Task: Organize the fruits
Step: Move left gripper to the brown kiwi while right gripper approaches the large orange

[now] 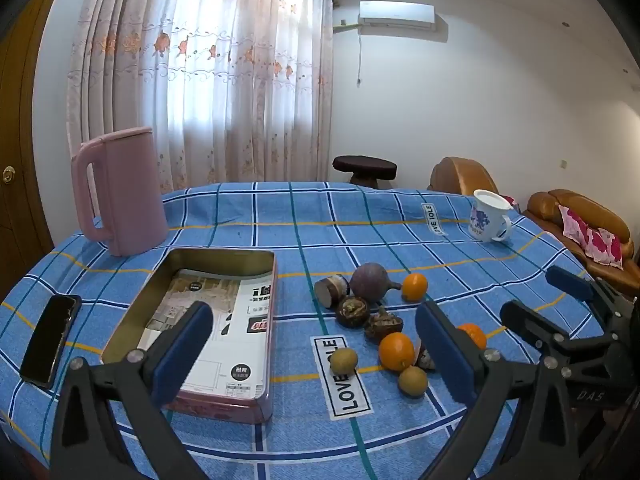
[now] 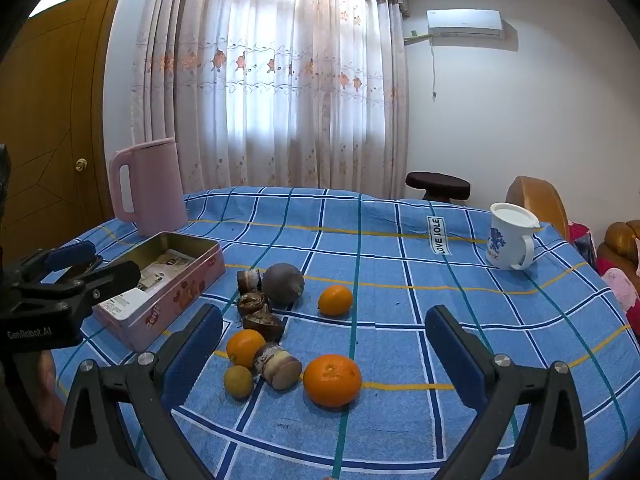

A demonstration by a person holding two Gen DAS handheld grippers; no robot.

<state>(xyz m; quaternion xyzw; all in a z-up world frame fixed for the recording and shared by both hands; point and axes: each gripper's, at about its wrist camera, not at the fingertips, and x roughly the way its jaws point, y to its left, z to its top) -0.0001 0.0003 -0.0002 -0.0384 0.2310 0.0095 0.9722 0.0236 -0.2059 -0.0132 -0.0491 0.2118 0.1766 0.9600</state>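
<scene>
Several fruits lie loose on the blue checked tablecloth (image 1: pixel 280 216): three oranges, the nearest (image 2: pixel 332 380), one beside it (image 2: pixel 245 347) and a far one (image 2: pixel 335 300); a round purple fruit (image 2: pixel 283 283); small yellow-green fruits (image 1: pixel 343 361); dark brown pieces (image 2: pixel 262 323). An open pink tin box (image 1: pixel 224 320) with printed paper inside lies left of them. My left gripper (image 1: pixel 316 356) is open and empty, above the table's near edge between tin and fruits. My right gripper (image 2: pixel 324 352) is open and empty, its fingers either side of the nearest orange, short of it.
A pink kettle (image 1: pixel 120 192) stands at the back left behind the tin. A white mug with blue print (image 1: pixel 489 216) stands at the back right. A black phone (image 1: pixel 50 338) lies left of the tin. A stool and brown sofas stand beyond the table.
</scene>
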